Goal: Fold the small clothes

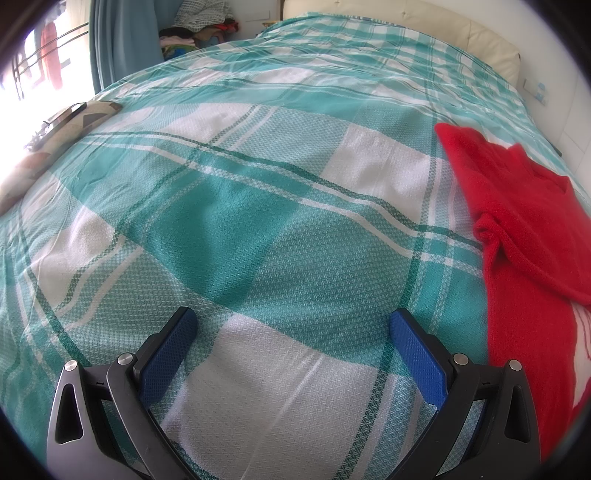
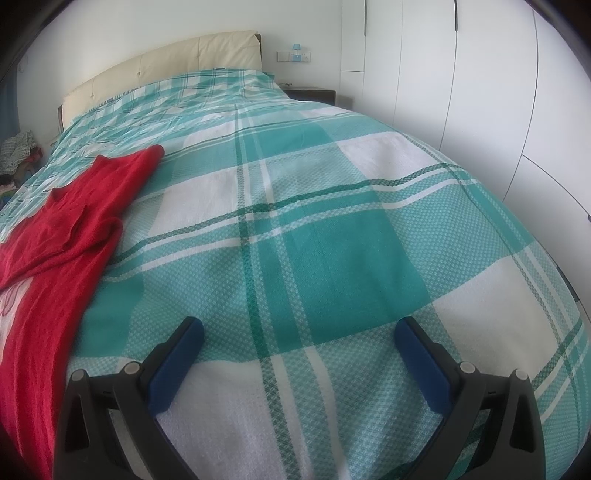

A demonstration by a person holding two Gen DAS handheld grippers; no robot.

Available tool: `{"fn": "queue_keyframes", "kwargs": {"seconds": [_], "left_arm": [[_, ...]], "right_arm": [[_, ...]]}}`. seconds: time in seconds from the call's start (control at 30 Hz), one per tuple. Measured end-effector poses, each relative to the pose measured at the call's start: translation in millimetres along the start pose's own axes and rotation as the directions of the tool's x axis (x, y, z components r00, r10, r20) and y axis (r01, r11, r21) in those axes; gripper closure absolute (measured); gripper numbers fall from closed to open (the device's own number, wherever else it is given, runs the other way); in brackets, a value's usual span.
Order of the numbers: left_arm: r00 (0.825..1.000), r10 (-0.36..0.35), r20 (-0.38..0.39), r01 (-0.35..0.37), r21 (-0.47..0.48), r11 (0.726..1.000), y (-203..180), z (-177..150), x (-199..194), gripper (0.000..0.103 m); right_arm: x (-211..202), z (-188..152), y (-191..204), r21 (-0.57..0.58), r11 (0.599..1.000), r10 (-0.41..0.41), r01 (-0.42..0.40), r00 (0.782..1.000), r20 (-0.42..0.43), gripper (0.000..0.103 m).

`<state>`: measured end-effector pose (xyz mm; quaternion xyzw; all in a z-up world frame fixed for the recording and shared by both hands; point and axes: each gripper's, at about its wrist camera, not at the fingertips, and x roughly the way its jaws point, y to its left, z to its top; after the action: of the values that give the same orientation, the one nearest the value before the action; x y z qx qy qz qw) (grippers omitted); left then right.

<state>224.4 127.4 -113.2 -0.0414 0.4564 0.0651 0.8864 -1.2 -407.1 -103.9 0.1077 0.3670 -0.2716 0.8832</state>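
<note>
A small red knitted garment lies spread on the bed, with a sleeve folded across its body and a white printed patch near its lower part. It fills the right edge of the left wrist view and the left edge of the right wrist view. My left gripper hovers open over bare bedspread, to the left of the garment. My right gripper also stands open over bare bedspread, to the right of the garment. Neither holds anything.
The bed wears a teal and white checked bedspread with a cream headboard. A patterned cushion lies at the bed's left edge. A heap of clothes sits beyond the bed. White wardrobe doors line the right side.
</note>
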Motion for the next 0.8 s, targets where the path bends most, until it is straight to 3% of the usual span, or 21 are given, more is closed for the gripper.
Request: {"fn": "queue_keyframes", "kwargs": {"seconds": [0.8], "left_arm": [[1.0,0.001,0.0,-0.001,0.0,1.0,-0.3,0.4,-0.1,0.0]], "right_arm": [[-0.8,0.9,2.4,-0.015,1.0,-0.019,0.019,1.0,-0.005,0.0]]}}
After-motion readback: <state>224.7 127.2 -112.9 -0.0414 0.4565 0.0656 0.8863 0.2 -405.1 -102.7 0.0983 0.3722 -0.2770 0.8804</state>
